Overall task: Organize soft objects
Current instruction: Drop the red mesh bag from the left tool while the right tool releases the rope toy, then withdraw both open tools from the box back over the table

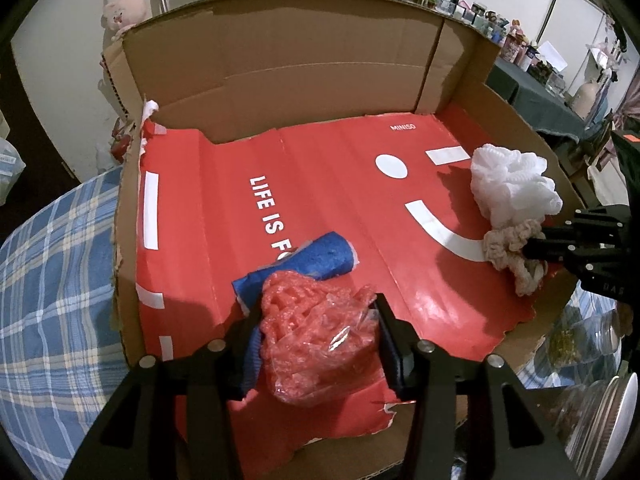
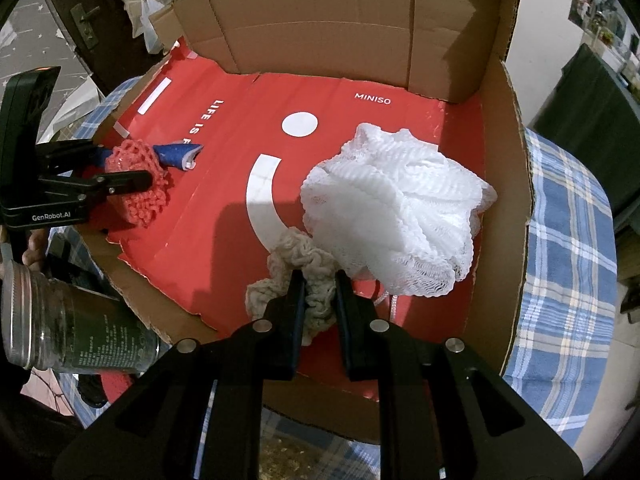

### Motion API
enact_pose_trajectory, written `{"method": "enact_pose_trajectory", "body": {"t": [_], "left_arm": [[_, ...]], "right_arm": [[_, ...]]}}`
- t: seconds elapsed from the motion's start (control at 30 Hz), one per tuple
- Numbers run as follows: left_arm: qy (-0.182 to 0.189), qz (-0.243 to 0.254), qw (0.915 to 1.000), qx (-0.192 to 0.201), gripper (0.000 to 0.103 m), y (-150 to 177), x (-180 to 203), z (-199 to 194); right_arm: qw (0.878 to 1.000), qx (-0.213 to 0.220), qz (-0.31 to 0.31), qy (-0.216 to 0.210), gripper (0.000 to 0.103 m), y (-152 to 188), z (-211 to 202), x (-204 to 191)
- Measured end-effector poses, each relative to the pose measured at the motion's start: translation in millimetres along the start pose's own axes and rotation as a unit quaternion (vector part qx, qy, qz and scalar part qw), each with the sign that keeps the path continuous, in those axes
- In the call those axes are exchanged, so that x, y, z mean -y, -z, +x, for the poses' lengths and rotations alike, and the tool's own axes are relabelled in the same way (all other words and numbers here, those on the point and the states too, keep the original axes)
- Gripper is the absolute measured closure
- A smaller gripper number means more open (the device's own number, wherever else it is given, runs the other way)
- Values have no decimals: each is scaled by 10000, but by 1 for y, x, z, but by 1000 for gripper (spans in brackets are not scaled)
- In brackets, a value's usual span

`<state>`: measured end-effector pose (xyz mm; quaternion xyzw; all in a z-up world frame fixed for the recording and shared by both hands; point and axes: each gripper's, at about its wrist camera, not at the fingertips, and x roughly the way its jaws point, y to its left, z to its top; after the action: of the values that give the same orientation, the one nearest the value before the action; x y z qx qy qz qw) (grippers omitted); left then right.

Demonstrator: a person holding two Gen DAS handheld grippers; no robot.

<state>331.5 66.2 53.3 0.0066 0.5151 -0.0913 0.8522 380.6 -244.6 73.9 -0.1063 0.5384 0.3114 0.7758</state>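
Cardboard box point(image 1: 280, 60), flaps up, lined with red printed sheet point(image 1: 340, 168). Inside: white mesh pouf point(image 2: 392, 208) far right, blue cloth point(image 1: 320, 256) near left. Left gripper point(image 1: 320, 320), angled down, clamps red foam netting point(image 1: 316, 336) over the cloth. Right gripper point(image 2: 318, 280), closed, pinches beige scrunchie point(image 2: 296, 256) beside pouf.
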Motion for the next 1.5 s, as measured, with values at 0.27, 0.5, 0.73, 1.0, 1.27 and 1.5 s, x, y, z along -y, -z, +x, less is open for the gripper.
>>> {"method": "enact_pose_trajectory", "body": {"t": [0.27,0.5,0.73,1.0,1.27,1.5], "left_arm": [[-18,26,10000,38,45,1,2,-1],[57,28,9999,121,35,3,3,-9],[70,12,9998,208,10,6,4,-20],[49,95,9992,392,0,9,10,-36],[-72,62,9981,611,0,14,11,-55],[-243,9,9955,920,0,18,11,-76]], "right_arm": [[10000,55,12,49,89,0,-4,0],[9999,115,19,30,88,1,-7,-2],[9998,179,-1,41,88,2,-12,-4],[9995,300,-41,19,63,7,-23,-11],[9979,642,-88,-23,13,9,-45,-22],[9965,836,-30,-17,13,14,-61,-24]]}}
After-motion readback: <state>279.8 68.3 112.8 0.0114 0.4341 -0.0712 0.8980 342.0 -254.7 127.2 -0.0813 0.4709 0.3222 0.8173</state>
